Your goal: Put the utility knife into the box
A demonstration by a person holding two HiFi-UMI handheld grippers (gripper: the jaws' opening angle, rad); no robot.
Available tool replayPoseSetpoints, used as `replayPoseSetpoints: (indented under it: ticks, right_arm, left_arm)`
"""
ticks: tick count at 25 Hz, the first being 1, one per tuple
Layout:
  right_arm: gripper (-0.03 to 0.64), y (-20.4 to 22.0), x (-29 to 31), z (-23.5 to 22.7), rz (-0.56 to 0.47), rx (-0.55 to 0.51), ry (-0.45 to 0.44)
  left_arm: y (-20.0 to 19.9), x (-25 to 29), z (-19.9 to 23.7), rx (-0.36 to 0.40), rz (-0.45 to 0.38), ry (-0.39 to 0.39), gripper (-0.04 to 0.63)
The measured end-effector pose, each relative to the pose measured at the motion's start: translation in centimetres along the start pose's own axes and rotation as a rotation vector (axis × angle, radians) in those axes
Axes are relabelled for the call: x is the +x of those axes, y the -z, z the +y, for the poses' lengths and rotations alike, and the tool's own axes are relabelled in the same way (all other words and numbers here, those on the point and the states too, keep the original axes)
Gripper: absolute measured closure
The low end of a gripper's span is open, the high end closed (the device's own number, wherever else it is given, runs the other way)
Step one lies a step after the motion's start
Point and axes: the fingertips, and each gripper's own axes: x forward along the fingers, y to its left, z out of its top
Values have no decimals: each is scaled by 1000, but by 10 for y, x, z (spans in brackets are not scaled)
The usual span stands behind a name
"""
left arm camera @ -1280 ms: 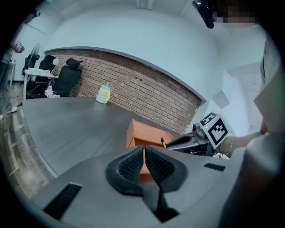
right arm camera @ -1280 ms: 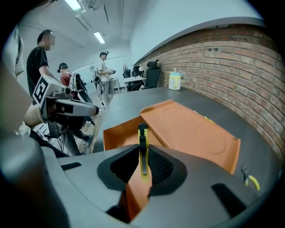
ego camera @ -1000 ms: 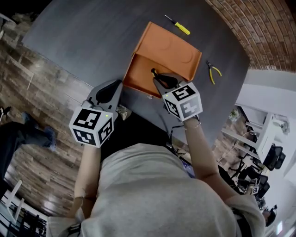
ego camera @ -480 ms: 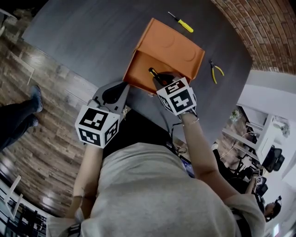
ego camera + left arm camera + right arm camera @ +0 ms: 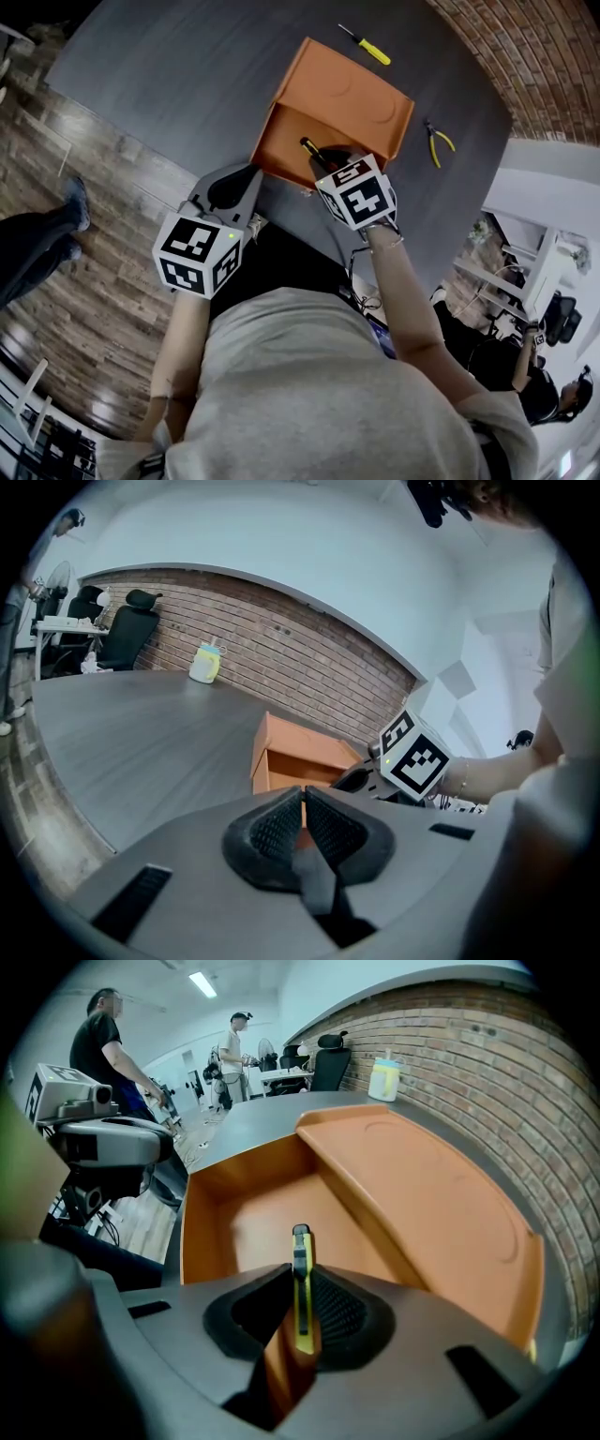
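You work at a dark grey tabletop [image 5: 187,75] with a rounded edge, over a wood-plank floor [image 5: 84,272]. A brick wall [image 5: 281,644] runs behind the box [image 5: 286,141]. Beyond the box, at the tabletop's far end, stands a pale cup [image 5: 204,663], and past it are black office chairs [image 5: 127,630]. In the right gripper view two people [image 5: 103,1044] stand on the open floor to the box's left.

The orange box sits near your edge of the tabletop with its lid [image 5: 352,89] thrown back flat on the far side. A yellow screwdriver [image 5: 366,45] lies just beyond the lid. Yellow pliers [image 5: 435,144] lie to the box's right, apart from it.

Your right gripper [image 5: 302,1283] points steeply down into the box. The yellow-and-black knife [image 5: 300,1251] stands on edge between its fingers, its tip over the bare box floor. Those fingers have just been easing apart, yet their tips touch the knife's sides and it stays upright in them. I see nothing else in the box.

Your left gripper [image 5: 305,794] hovers at the tabletop's near edge, left of the box. Its fingers [image 5: 277,827] are closed together on nothing.
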Motion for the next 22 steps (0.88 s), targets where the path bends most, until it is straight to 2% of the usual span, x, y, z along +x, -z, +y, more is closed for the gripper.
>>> replayPoseSetpoints:
  ticks: [3,11,14,16,20,22]
  right_arm:
    - [488,-2,-2,0,-11,8,-4]
    - [482,-25,-29,9,-150,42,-23]
    - [477,-38,-48,7,-247,60,-35]
    - [474,-47,-66,8,-329,94,-82]
    - [468,-73,-104,10,-534,231,-151]
    - [510,-85,-124,6,-635,331,-180]
  left_arm:
    - [-3,0,0,4,-2,3,568]
    - [-17,1,1,38,-17,19,568]
    - [-31,5,0,67,-30,27,568]
    - [-37,7,-4,76,-37,28,568]
    - [-61,7,-10,150,-84,56,568]
    - [-76,7,-14,169,-120,73,568]
